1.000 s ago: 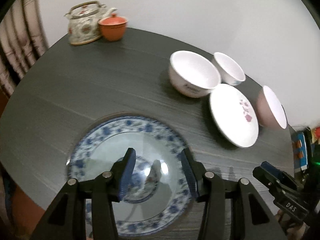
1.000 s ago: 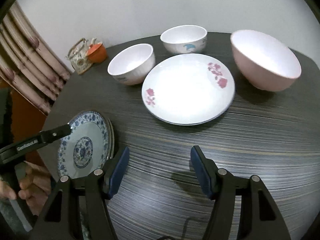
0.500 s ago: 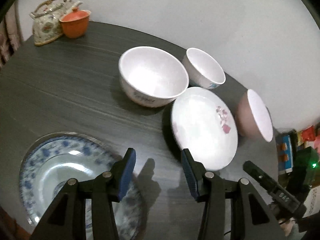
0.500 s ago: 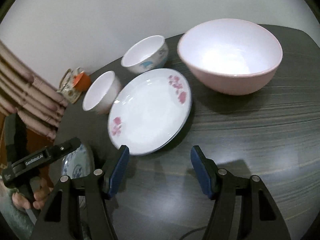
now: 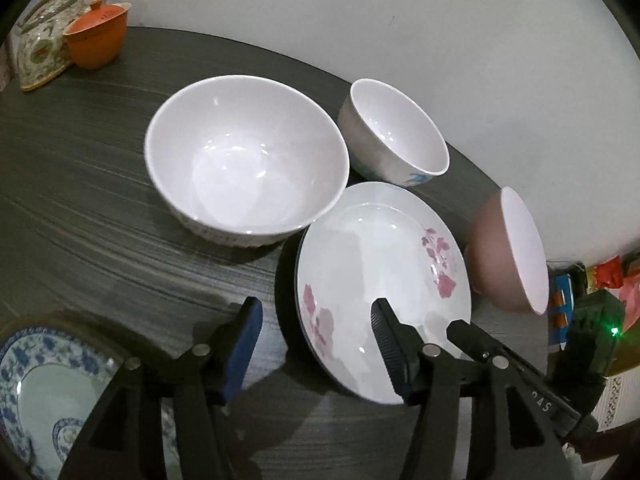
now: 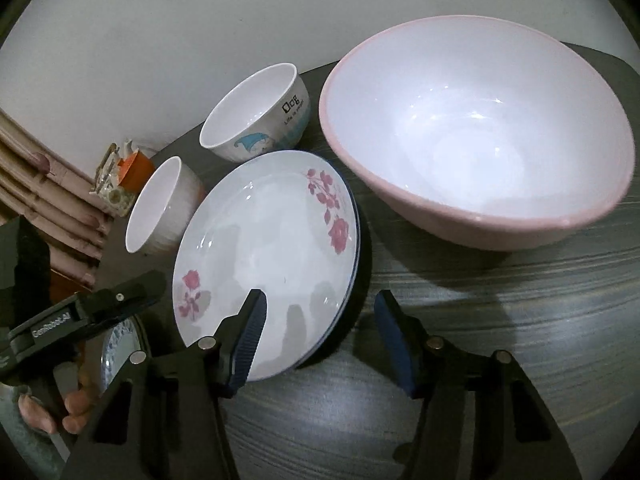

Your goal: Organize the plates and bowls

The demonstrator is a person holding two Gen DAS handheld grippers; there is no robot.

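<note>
A white plate with pink flowers (image 5: 380, 264) (image 6: 264, 240) lies on the dark round table (image 5: 80, 208). Around it stand a white bowl (image 5: 244, 156), a small printed bowl (image 5: 396, 140) and a big pink bowl (image 6: 480, 132). A blue-patterned plate (image 5: 32, 392) lies at the near left. My left gripper (image 5: 316, 342) hovers at the flower plate's near left rim, jaws opening, with that rim in the gap and no pad pressing it. My right gripper (image 6: 320, 334) hovers at the plate's near right rim, jaws closing, likewise not gripping.
A patterned teapot (image 5: 40, 44) and an orange lidded cup (image 5: 96, 36) stand at the far left edge by a curtain. A grey wall runs behind the table. Coloured clutter (image 5: 600, 292) sits beyond the right edge. A hand (image 6: 52, 412) holds the left tool.
Both grippers have moved from over the blue plate and bare table toward the flower plate, which now fills the foreground. The left jaws have widened; the right jaws have narrowed slightly.
</note>
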